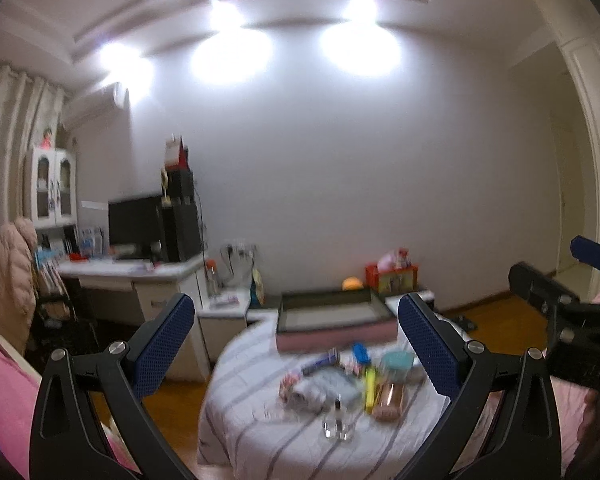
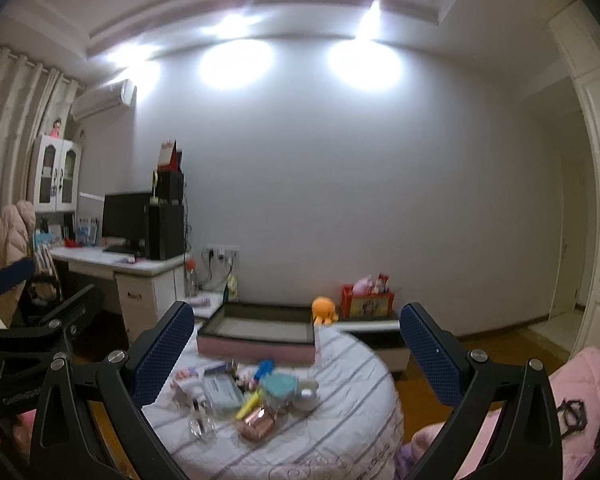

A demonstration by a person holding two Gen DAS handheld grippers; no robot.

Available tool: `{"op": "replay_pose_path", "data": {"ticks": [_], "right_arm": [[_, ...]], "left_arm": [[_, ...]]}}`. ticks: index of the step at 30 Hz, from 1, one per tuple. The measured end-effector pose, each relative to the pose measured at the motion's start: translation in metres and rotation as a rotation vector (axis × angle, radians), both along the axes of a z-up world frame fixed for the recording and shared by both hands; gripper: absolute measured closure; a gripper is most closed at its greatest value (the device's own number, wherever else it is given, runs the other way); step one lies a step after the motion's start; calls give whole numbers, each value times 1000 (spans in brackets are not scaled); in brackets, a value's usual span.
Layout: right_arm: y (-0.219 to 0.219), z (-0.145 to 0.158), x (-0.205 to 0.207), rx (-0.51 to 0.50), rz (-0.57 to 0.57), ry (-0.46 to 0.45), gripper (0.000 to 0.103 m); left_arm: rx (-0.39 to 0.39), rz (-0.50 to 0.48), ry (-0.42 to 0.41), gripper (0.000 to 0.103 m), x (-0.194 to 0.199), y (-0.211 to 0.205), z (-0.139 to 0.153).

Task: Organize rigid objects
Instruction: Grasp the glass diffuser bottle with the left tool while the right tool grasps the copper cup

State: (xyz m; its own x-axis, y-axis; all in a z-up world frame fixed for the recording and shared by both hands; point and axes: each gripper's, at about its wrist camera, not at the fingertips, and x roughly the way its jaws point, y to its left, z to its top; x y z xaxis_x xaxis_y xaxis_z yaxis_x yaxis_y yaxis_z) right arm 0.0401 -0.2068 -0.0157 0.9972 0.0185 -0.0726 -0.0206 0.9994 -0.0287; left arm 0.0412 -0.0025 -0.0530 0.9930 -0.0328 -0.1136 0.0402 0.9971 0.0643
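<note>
Glass bottle (image 1: pixel 337 424) below open left hand-held gripper (image 1: pixel 296 344).

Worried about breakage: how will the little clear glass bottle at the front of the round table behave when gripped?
The glass bottle looks smooth and clear, so probably slippery and fragile. It stands upright with a narrow neck on soft striped cloth, so a sideways nudge may tip it.

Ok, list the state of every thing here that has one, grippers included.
left gripper: open, empty, above the table.
right gripper: open, empty.
tray: upright, empty, at the table's far edge.
glass bottle: upright, capped.
teal jar: lid on.
yellow tube: lying flat.
rose-gold case: lying flat, shut.
monitor: screen dark.
</note>
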Motion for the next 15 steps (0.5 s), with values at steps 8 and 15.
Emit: {"op": "replay_pose_path", "data": {"ticks": [8, 15], "right_arm": [[-7, -82, 79, 25, 9, 244, 0], [-27, -137, 123, 60, 7, 383, 0]], "left_arm": [[-65, 4, 271, 0, 78, 14, -85], [-53, -43, 416, 0, 120, -1, -154]]}}
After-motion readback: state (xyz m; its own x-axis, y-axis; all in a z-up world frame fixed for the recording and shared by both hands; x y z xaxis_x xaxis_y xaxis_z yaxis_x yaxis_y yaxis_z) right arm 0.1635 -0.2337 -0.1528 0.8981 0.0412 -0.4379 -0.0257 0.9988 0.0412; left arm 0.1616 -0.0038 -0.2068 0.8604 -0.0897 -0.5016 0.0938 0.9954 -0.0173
